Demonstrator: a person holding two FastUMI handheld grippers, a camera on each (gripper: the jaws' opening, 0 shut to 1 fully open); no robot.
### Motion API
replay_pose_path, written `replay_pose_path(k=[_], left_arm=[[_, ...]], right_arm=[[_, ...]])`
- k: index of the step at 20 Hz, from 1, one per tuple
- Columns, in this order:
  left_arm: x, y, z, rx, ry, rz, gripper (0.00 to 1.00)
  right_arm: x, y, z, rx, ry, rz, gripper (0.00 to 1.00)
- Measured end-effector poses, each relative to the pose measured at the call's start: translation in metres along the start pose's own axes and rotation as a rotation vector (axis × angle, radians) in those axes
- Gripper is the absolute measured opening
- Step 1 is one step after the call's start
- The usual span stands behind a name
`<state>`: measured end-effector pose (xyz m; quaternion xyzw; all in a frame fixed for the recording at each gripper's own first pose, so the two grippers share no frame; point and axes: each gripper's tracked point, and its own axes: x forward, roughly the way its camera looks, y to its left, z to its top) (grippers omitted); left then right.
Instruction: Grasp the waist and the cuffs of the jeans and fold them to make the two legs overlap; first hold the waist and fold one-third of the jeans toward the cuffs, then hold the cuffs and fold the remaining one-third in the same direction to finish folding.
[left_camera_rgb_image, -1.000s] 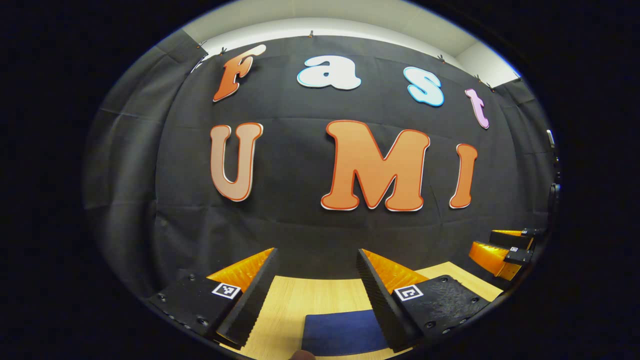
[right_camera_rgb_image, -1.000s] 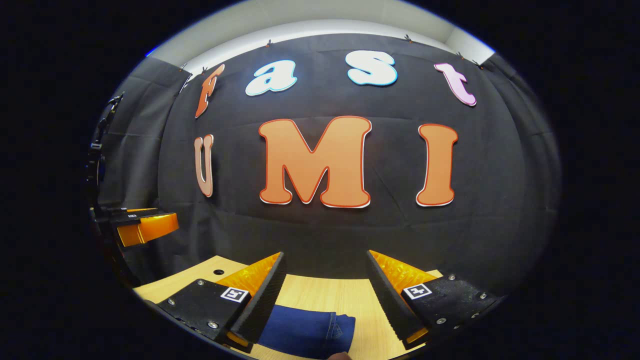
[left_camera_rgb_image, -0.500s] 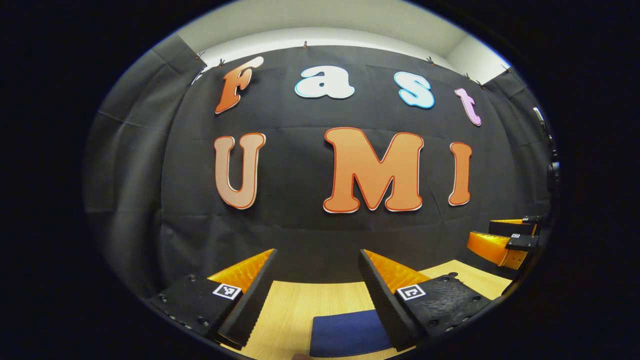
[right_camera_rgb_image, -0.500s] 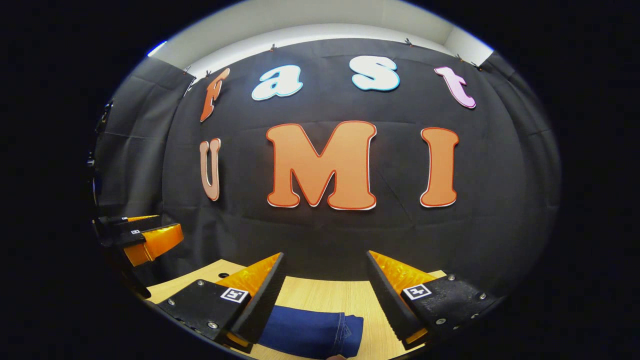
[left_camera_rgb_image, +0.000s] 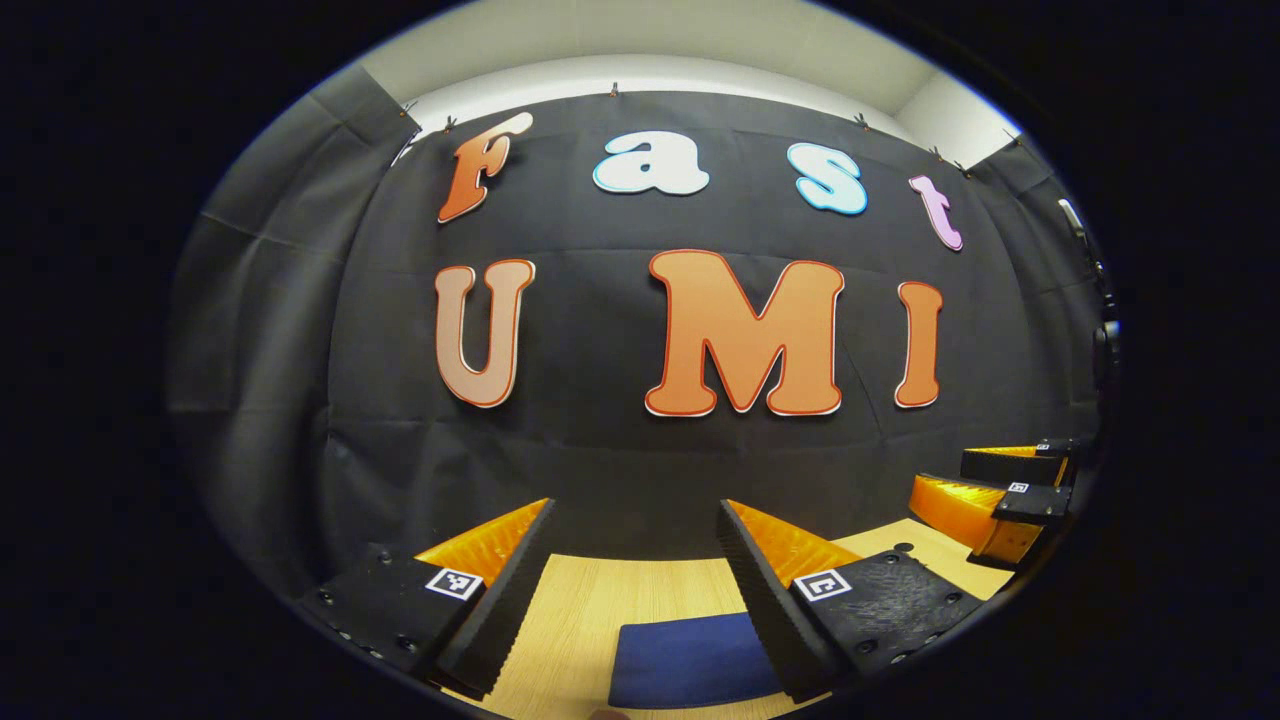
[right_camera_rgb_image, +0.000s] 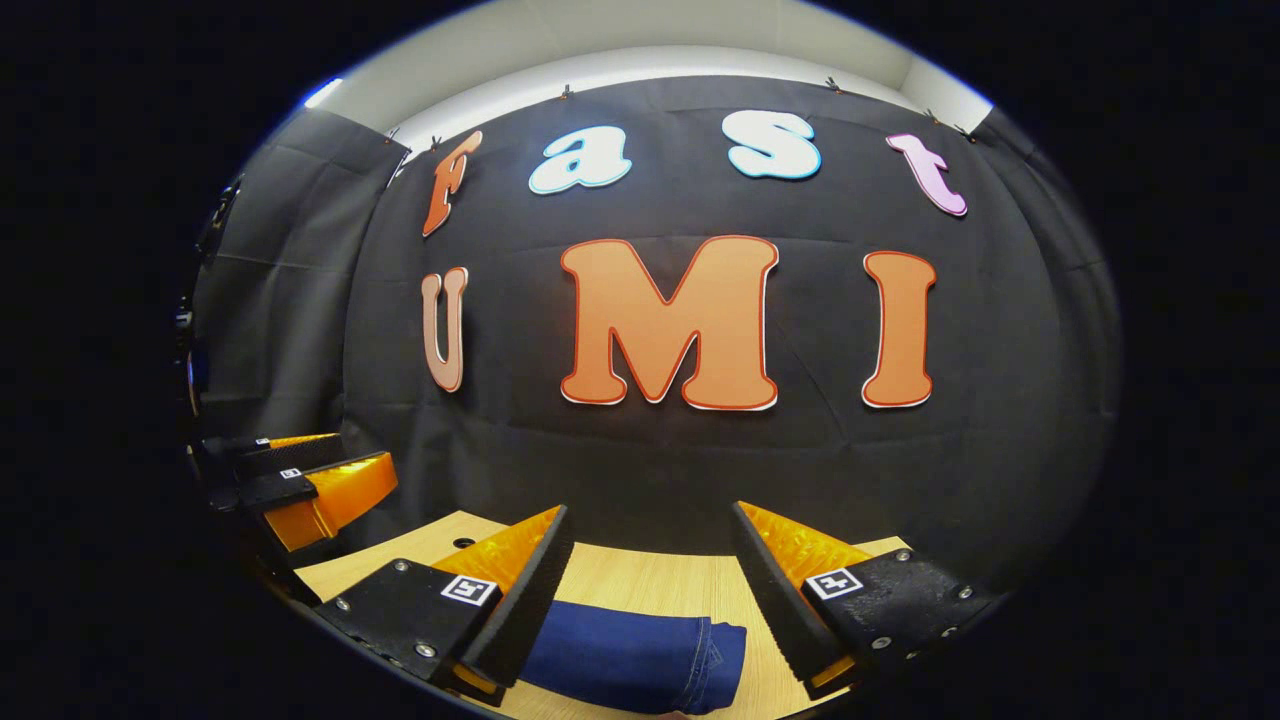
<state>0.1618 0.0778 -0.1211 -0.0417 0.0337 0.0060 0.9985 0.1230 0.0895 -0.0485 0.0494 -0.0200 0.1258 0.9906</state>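
1. You have a light wooden table (right_camera_rgb_image: 650, 585) under both views, running back to the black cloth wall.
2. Folded dark blue jeans (right_camera_rgb_image: 640, 660) lie flat on its near part.
3. A small round hole (right_camera_rgb_image: 463, 543) sits near the table's far left corner.

Light wood table (left_camera_rgb_image: 590, 610) runs under and beyond the fingers; small round hole (right_camera_rgb_image: 463, 543) left of them.

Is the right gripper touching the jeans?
Cannot tell. In the right gripper view the open right gripper frames the jeans; one finger overlaps them.
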Motion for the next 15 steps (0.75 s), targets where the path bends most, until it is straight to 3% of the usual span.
replay_pose_path(k=[4, 6, 10, 15], left_arm=[[-0.004, 0.008, 0.0, -0.007, -0.005, 0.015, 0.96], [-0.006, 0.01, -0.001, -0.008, -0.002, 0.015, 0.96], [-0.008, 0.016, 0.0, -0.001, -0.016, 0.014, 0.97], [-0.008, 0.004, -0.008, -0.013, -0.007, -0.015, 0.97]], right_arm=[[0.0, 0.005, -0.003, 0.017, 0.021, 0.006, 1.0], [-0.001, 0.006, -0.001, 0.007, 0.014, -0.002, 0.96], [-0.004, 0.009, -0.002, -0.002, 0.013, -0.012, 1.0], [-0.009, 0.005, -0.007, -0.004, 0.025, -0.027, 0.96]])
